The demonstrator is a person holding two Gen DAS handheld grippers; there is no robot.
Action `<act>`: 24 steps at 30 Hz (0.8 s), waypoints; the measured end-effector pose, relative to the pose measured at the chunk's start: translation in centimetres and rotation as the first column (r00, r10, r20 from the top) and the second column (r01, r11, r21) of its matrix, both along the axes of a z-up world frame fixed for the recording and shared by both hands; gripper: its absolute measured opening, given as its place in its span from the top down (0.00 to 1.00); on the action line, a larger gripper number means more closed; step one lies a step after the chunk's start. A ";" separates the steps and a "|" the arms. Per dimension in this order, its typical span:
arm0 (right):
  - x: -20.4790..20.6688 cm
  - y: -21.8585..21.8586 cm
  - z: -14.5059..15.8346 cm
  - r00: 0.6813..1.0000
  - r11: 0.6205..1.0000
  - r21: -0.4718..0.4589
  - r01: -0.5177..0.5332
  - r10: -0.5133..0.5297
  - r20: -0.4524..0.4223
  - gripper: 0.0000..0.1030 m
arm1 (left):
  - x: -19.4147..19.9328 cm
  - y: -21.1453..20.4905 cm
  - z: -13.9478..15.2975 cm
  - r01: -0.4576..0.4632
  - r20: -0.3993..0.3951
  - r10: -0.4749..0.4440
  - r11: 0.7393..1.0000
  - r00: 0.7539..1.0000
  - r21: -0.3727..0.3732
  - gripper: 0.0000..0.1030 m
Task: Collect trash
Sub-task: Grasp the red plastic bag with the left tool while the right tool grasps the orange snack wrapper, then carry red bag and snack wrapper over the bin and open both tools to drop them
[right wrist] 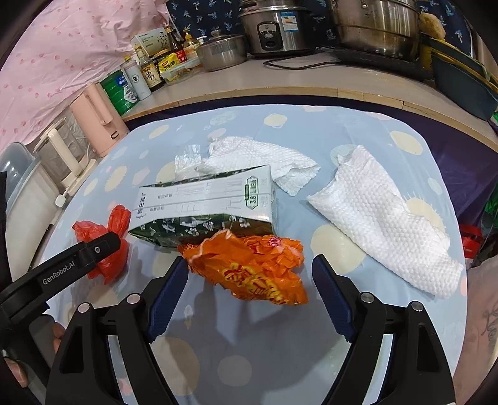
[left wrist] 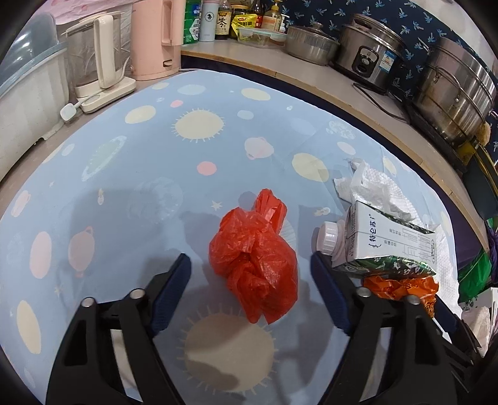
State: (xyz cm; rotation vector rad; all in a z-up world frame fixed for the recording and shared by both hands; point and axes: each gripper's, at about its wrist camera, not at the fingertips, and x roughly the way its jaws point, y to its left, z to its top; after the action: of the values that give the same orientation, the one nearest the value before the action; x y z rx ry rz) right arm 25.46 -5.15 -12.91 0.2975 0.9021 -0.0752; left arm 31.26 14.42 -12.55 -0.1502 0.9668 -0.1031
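A crumpled red plastic bag lies on the blue patterned tablecloth, between the wide-open fingers of my left gripper. It also shows in the right wrist view, partly behind the left gripper's body. My right gripper is open around an orange snack wrapper. A milk carton lies on its side just beyond it. In the left wrist view the carton and the orange wrapper lie at the right. Two crumpled paper towels lie farther right and behind.
A wooden counter behind the table holds steel pots, a rice cooker, sauce bottles. A pink kettle and a white kettle stand at the table's far left. A clear plastic scrap lies behind the carton.
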 end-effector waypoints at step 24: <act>-5.0 0.5 2.6 0.998 1.000 0.001 -0.029 0.029 0.063 0.65 | -5.5 -0.2 4.7 0.034 0.064 -0.032 0.999 0.997 -0.032 0.67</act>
State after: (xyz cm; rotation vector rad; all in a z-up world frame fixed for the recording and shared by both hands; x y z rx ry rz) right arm 20.41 -4.64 -10.27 0.2866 0.8435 -0.0377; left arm 25.76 14.17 -7.89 -0.1605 0.9051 -0.1531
